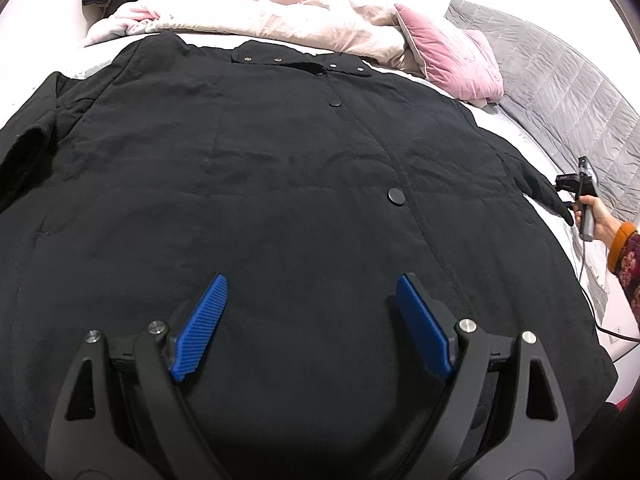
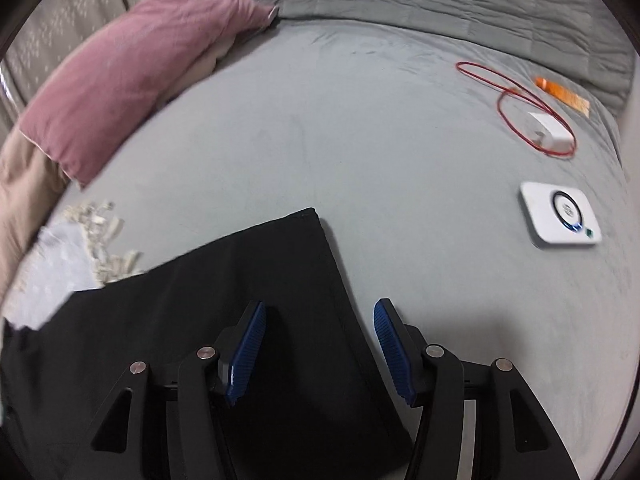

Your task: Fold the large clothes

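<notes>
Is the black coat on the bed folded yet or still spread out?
Spread out. The black coat lies flat, front up, buttons showing, across the bed, with its right sleeve stretched out sideways.

Black tool (image 1: 308, 286), blue pads (image 1: 202, 330)

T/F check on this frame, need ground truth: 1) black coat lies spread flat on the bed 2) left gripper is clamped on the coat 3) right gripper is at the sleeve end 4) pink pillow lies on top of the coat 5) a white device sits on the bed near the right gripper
1) True: the black coat lies spread, front up, on the bed.
2) False: the left gripper is open above the fabric.
3) True: the right gripper is open over the sleeve end.
4) False: the pink pillow lies beyond the collar.
5) True: the white device.
</notes>
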A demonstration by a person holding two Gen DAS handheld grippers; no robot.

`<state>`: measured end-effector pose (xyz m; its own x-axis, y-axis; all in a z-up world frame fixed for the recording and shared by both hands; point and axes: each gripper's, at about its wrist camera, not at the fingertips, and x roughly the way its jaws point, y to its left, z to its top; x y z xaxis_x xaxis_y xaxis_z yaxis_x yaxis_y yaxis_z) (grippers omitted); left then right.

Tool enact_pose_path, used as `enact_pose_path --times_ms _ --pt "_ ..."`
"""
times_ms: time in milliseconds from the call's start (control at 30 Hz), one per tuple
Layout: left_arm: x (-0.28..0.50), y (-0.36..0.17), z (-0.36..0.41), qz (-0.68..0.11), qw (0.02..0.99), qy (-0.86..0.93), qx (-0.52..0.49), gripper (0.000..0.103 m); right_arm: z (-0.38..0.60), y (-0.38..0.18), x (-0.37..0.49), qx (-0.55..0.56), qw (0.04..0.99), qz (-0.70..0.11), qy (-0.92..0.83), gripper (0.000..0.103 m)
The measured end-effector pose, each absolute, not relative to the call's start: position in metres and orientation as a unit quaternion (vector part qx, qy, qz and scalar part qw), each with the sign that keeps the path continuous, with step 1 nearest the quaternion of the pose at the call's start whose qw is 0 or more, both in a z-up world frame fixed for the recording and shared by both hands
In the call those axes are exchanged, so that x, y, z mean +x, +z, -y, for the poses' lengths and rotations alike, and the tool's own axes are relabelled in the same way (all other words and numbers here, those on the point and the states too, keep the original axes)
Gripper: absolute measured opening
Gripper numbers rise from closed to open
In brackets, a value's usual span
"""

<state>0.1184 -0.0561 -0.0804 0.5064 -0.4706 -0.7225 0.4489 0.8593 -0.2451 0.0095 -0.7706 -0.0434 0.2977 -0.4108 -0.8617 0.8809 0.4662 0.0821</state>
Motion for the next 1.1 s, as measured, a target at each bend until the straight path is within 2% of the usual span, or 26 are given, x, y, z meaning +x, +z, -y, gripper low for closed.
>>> enact_pose_path --times_ms 33,100,133,233,300,333,367,500,567,600,733,900,967,1100 --pt "0.119 -0.081 0.056 -0.42 0.868 -0.265 -0.014 0.087 0.769 -0.048 0.012 0.287 0.758 -0.397 -0.431 0.054" --pt "0.118 -0.082 0.055 -0.421 0.867 -0.266 -0.015 0.087 0.763 -0.048 0.018 0.259 0.77 -0.389 -0.435 0.019" --pt "0.117 -0.081 0.055 -0.42 0.867 -0.266 -0.015 0.087 0.754 -0.043 0.023 0.226 0.776 -0.389 -0.442 0.012" --pt "0.117 -0.082 0.056 -0.422 0.867 -0.265 -0.013 0.087 0.728 -0.025 0.026 0.098 0.783 -0.36 -0.498 0.01" --pt "0.116 -0.082 0.058 -0.422 0.867 -0.263 -0.006 0.087 0.737 -0.039 0.031 0.074 0.751 -0.391 -0.527 0.01" --pt "0.115 -0.083 0.059 -0.422 0.868 -0.261 -0.001 0.087 0.749 -0.056 0.031 0.108 0.722 -0.426 -0.535 0.011" --pt "0.115 -0.083 0.06 -0.422 0.868 -0.26 0.003 0.087 0.749 -0.059 0.031 0.116 0.712 -0.427 -0.545 0.013" --pt "0.116 -0.082 0.062 -0.424 0.869 -0.255 0.013 0.088 0.719 -0.044 0.047 0.052 0.69 -0.434 -0.576 0.025" --pt "0.115 -0.082 0.064 -0.426 0.869 -0.252 0.018 0.088 0.698 -0.031 0.051 0.041 0.711 -0.431 -0.554 0.057" --pt "0.115 -0.081 0.064 -0.427 0.869 -0.249 0.021 0.088 0.683 -0.021 0.053 0.038 0.73 -0.427 -0.533 0.062" --pt "0.113 -0.07 0.063 -0.436 0.869 -0.231 0.032 0.088 0.622 0.019 0.061 0.032 0.784 -0.416 -0.46 0.065" --pt "0.114 -0.043 0.045 -0.433 0.878 -0.203 0.029 0.088 0.539 0.067 0.056 0.111 0.833 -0.412 -0.354 0.072" --pt "0.117 -0.032 0.031 -0.433 0.882 -0.182 0.031 0.088 0.508 0.077 0.05 0.15 0.846 -0.406 -0.313 0.076" --pt "0.126 -0.012 -0.007 -0.415 0.901 -0.123 0.036 0.088 0.442 0.081 0.047 0.196 0.857 -0.414 -0.236 0.076"
